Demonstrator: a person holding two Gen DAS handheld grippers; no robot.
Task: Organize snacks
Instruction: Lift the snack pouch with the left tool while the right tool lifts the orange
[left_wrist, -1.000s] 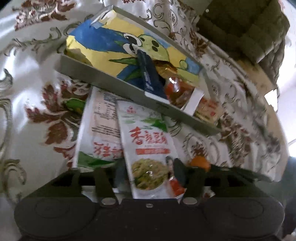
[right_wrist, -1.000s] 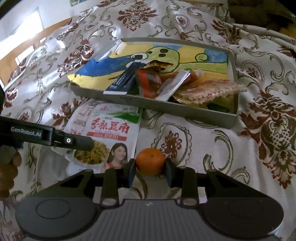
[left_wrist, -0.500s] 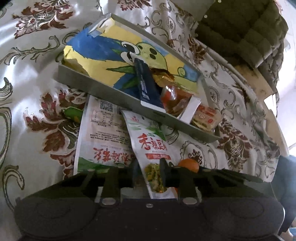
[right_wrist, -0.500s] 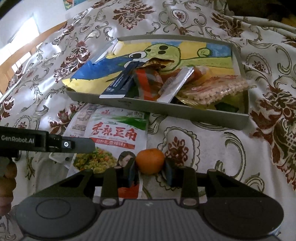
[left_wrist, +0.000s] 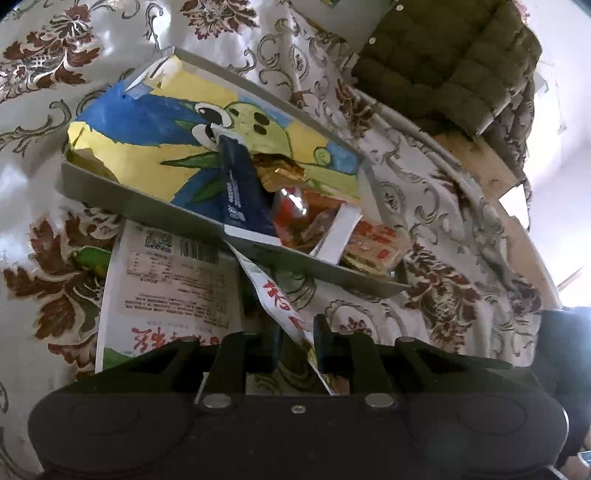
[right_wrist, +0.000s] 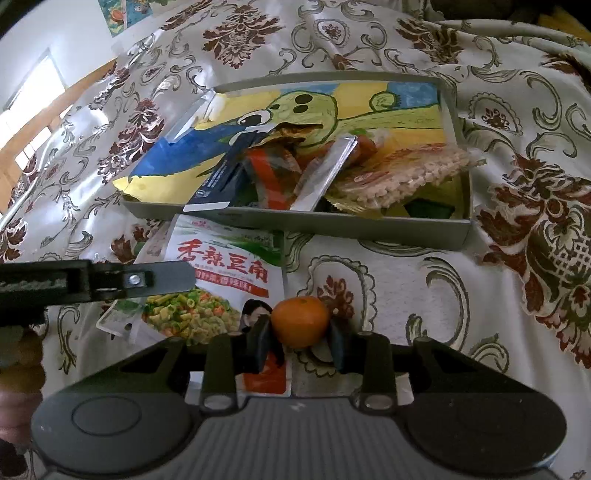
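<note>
Floral tablecloth (right_wrist: 517, 302) covers everything. On it sits the grey tray (right_wrist: 369, 227) w/ a cartoon drawing inside, snack packs piled at its near side. Just in front of tray – white pouch w/ barcode (left_wrist: 166, 288), flat. Beside that, the bean snack packet (right_wrist: 225, 273), its edge lifted; left gripper (left_wrist: 295, 332) has just closed & is clamped on it. Front of tray, near the packet – small orange (right_wrist: 301, 321), right gripper (right_wrist: 301, 341) clamped on it.

Right gripper (right_wrist: 300, 345): black fingers on a grey ribbed body with two round black pads and silver pivot screws. Left gripper (left_wrist: 297, 345): all black, same layout, silver screws.
</note>
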